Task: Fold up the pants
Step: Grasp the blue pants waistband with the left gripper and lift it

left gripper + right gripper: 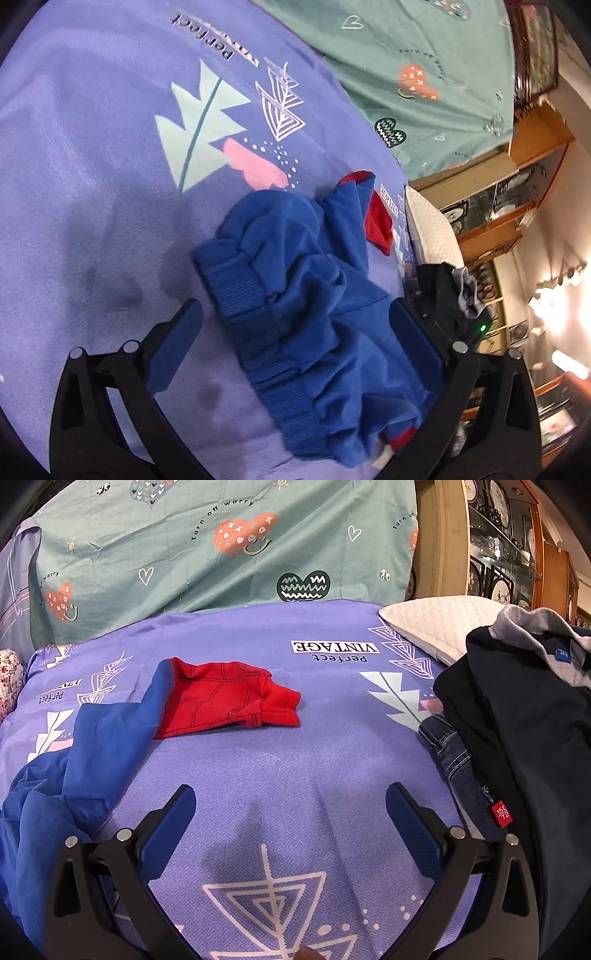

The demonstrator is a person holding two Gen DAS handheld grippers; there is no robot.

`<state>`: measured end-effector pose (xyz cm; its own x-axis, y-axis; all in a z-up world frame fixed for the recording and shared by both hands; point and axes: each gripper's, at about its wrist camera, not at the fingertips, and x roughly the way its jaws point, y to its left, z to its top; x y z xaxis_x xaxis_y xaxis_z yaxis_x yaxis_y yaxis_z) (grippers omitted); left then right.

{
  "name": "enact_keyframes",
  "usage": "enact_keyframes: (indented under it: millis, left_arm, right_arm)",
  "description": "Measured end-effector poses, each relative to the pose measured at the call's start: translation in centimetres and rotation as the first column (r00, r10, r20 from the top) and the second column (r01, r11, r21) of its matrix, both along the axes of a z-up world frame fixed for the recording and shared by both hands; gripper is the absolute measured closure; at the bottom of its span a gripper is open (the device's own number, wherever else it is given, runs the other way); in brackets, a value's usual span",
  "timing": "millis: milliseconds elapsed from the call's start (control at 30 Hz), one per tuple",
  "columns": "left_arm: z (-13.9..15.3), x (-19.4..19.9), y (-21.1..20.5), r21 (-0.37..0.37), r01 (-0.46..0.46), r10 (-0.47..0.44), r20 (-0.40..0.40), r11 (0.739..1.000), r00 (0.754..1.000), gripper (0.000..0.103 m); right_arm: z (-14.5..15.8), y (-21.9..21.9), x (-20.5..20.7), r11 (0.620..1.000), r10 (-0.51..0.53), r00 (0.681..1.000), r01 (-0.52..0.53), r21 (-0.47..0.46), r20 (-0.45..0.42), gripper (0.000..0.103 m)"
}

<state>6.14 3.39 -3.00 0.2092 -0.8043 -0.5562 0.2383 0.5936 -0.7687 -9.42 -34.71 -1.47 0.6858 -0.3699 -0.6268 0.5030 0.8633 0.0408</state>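
The pants [310, 295] — blue with a red lower part — lie crumpled on the purple sheet [92, 184], ribbed waistband bunched toward the left gripper [295, 325]. Its jaws are spread wide on either side of the heap, gripping nothing. The right gripper [291, 805] is also wide open, over bare sheet — the red leg end [225, 698] lies beyond it. A dark clothes pile [517, 720] sits at right, beside a white pillow [439, 622].

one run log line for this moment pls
stage: pre-grasp | left gripper: open over crumpled blue-and-red pants | right gripper: open above purple printed bedsheet
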Motion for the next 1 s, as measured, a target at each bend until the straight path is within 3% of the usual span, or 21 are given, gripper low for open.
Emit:
enact_keyframes:
  millis: [100,167,500,667,800,900,967,1000]
  left_arm:
    - [-1.8,1.3,-0.2,-0.052,-0.022,0.014,-0.139,0.998,0.99,0.002]
    - [-2.4,1.5,0.2,-0.068,-0.036,0.023,-0.18,0.997,0.983,0.002]
    - [-0.9,2.8,-0.9,-0.082,-0.048,0.036,-0.14,0.996,0.99,0.002]
    - [-1.0,3.6,-2.5,-0.062,-0.024,0.016,-0.124,0.998,0.992,0.002]
    - [-2.2,4.6,-3.7,0.01,-0.044,0.045,-0.155,0.999,0.987,0.002]
    - [-2.1,4.7,-3.7,-0.001,-0.05,0.049,-0.137,0.999,0.989,0.003]
    - [-1.9,4.6,-3.6,0.02,-0.044,0.046,-0.118,0.999,0.992,0.037]
    - [-2.0,4.5,-3.5,0.025,-0.045,0.047,-0.115,0.999,0.992,0.049]
  right_arm:
    - [0.1,0.0,-0.1,1.0,0.0,1.0,0.0,-0.004,0.003,0.001]
    - [0.2,0.1,-0.2,1.0,0.001,1.0,-0.001,-0.005,0.009,0.001]
    - [0.3,0.4,-0.3,1.0,0.016,1.0,-0.016,-0.007,0.014,0.001]
    - [0.3,0.3,-0.2,1.0,0.023,1.0,-0.023,0.004,0.017,0.001]
    - [0.3,0.4,-0.2,1.0,0.03,0.999,-0.03,0.003,0.017,0.001]
    - [0.5,0.4,-0.3,0.999,0.036,0.999,-0.036,0.004,0.027,0.001]
    - [0.4,0.4,-0.3,0.999,0.04,0.999,-0.04,0.004,0.025,0.001]
    - [0.4,0.4,-0.3,0.999,0.043,0.999,-0.043,0.005,0.022,0.001]
